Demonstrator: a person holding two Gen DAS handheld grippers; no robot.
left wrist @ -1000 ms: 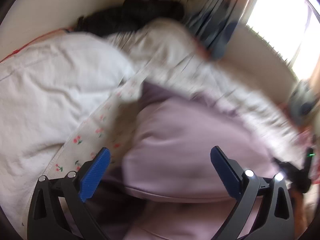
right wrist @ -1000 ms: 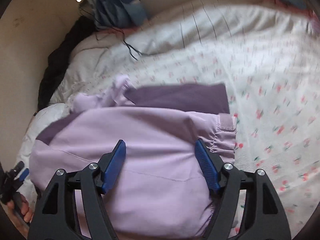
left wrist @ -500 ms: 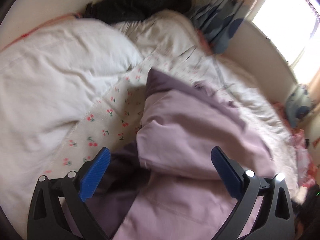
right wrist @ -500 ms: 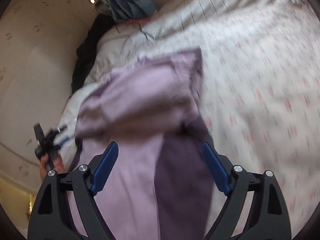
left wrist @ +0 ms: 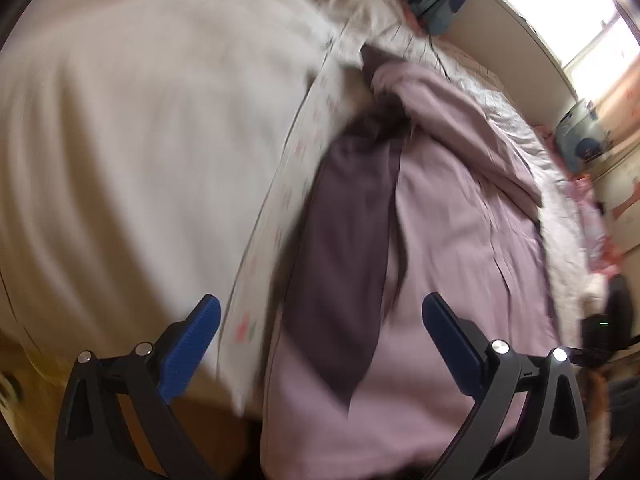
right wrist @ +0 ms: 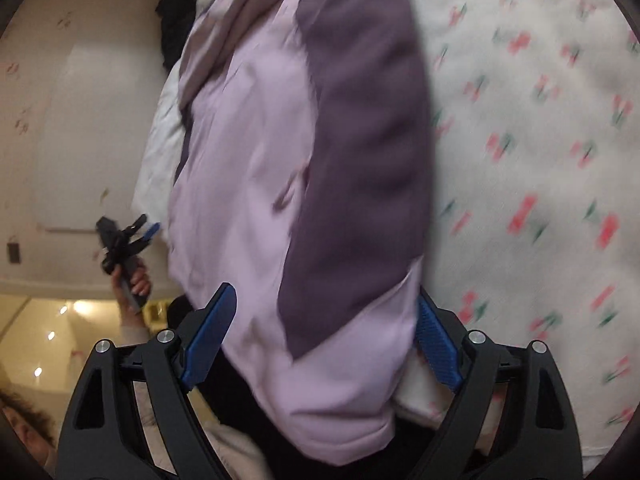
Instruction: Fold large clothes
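Observation:
A large lilac garment (left wrist: 460, 208) with dark purple panels lies lengthwise on the bed, one dark panel (left wrist: 344, 240) running down its left side. My left gripper (left wrist: 320, 344) is open and empty above the garment's near end. In the right wrist view the same garment (right wrist: 248, 152) fills the middle, its dark panel (right wrist: 360, 128) on the right. My right gripper (right wrist: 324, 336) is open, its jaws wide on either side of the garment's near edge, not closed on it. The left gripper (right wrist: 132, 236) shows small at the left, held in a hand.
A white duvet (left wrist: 140, 140) lies left of the garment. The bedsheet with cherry print (right wrist: 540, 140) spreads to the right. A dark pile (right wrist: 176, 12) sits by the wall at the bed's far end. A window (left wrist: 568, 12) is at the far right.
Both grippers have pulled back towards the bed's near edge and both views are blurred. The garment now lies stretched out lengthwise with a dark panel showing. Both grippers stay open.

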